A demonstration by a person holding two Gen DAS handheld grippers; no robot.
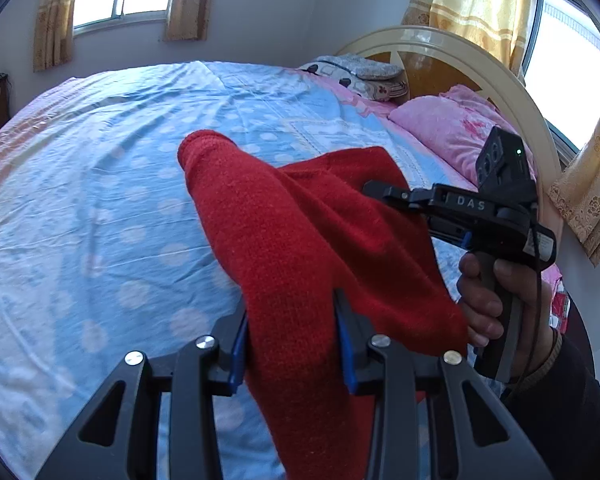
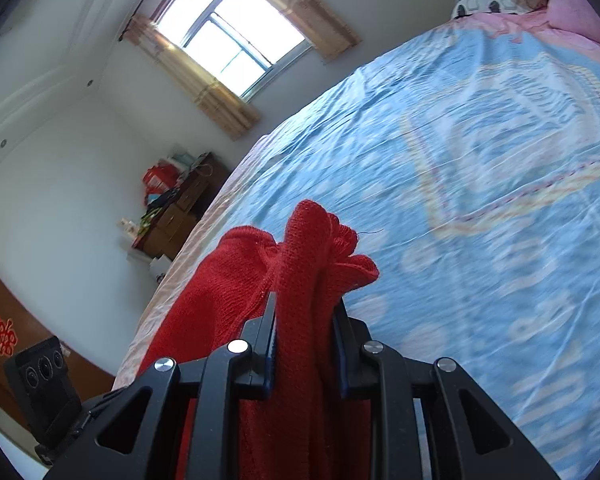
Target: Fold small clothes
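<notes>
A red knitted garment (image 1: 300, 232) hangs in the air above the bed, held between both grippers. My left gripper (image 1: 292, 336) is shut on one bunched part of it. In the left wrist view the right gripper (image 1: 384, 194) reaches in from the right, held by a hand, and its tip is pressed into the red cloth. In the right wrist view my right gripper (image 2: 304, 320) is shut on a gathered fold of the red garment (image 2: 300, 264), which sticks up past the fingertips. The garment's lower part is hidden below both grippers.
The bed has a blue sheet with white dots (image 1: 100, 200), also in the right wrist view (image 2: 480, 200). Pink pillows (image 1: 452, 128) and a round headboard (image 1: 460, 52) lie at the far right. A cluttered wooden cabinet (image 2: 176, 204) stands by the wall past the bed's edge.
</notes>
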